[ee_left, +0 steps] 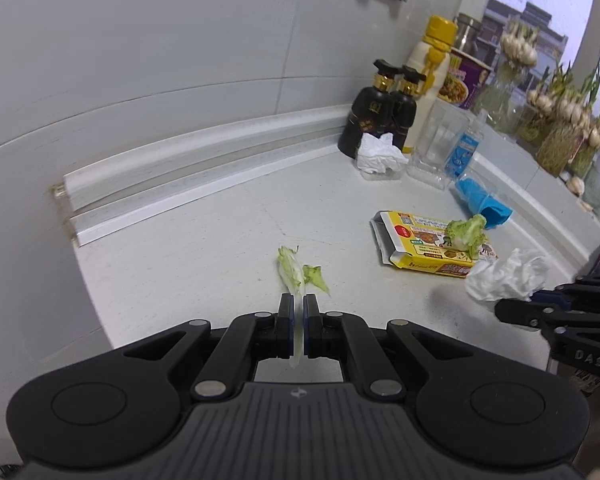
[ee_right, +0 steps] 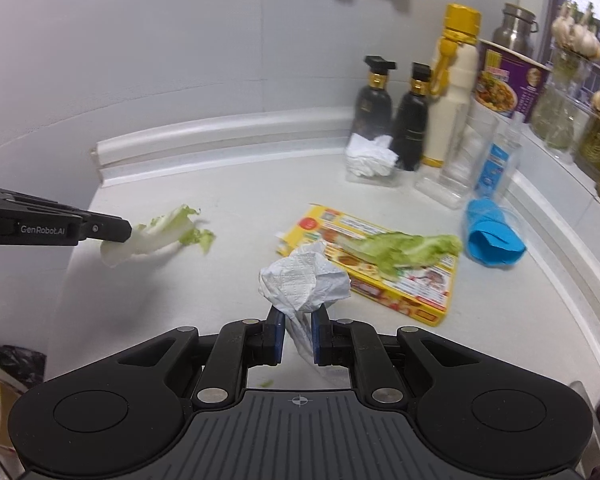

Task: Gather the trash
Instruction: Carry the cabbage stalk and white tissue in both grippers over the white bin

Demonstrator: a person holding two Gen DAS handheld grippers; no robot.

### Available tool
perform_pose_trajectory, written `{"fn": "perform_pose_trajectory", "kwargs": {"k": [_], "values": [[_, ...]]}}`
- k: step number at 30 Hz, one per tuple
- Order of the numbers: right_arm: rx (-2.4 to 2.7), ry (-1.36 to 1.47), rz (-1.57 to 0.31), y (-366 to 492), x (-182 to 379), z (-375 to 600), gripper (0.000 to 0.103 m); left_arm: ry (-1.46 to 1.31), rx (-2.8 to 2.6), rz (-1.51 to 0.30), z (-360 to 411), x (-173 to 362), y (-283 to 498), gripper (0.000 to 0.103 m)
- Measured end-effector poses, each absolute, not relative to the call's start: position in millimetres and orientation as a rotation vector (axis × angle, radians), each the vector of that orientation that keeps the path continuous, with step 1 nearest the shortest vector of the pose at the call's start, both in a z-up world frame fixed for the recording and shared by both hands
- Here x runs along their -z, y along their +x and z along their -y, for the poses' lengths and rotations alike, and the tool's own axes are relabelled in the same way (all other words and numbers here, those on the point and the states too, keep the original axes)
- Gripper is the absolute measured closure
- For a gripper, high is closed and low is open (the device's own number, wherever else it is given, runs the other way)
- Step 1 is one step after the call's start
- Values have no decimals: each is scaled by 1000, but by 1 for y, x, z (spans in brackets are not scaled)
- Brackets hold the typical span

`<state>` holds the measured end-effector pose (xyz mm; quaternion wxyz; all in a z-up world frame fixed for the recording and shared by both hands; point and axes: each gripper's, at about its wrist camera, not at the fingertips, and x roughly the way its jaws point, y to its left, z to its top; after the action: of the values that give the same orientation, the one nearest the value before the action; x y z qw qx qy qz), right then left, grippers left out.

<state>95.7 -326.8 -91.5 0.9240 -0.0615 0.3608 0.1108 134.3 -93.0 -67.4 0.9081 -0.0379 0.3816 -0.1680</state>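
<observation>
A pale green lettuce leaf (ee_right: 156,236) is clamped lengthwise in the left gripper (ee_left: 299,312), crumpled white tissue (ee_right: 304,280) in the right gripper (ee_right: 298,320), while a flattened yellow carton (ee_right: 380,264) lies nearer the right.

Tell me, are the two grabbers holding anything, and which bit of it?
Yes. The left gripper pinches a lettuce leaf by its white stalk end. The right gripper pinches a crumpled tissue by its lower edge.
</observation>
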Motion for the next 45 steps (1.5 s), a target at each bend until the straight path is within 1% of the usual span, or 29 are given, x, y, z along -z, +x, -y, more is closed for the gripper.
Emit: {"fn": "perform_pose_trajectory", "kwargs": {"k": [15, 26, 33, 45], "values": [[-338, -106, -740, 91, 86, 271, 92, -210, 331, -741, 41, 41, 107, 101], [-456, -108, -767, 86, 89, 216, 92, -311, 237, -743, -11, 41, 86, 101], [-538, -130, -795, 83, 97, 175, 92, -351, 172, -775, -38, 57, 76, 101], [-643, -153, -890, 82, 125, 116, 92, -430, 82, -872, -78, 104, 63, 101]]}}
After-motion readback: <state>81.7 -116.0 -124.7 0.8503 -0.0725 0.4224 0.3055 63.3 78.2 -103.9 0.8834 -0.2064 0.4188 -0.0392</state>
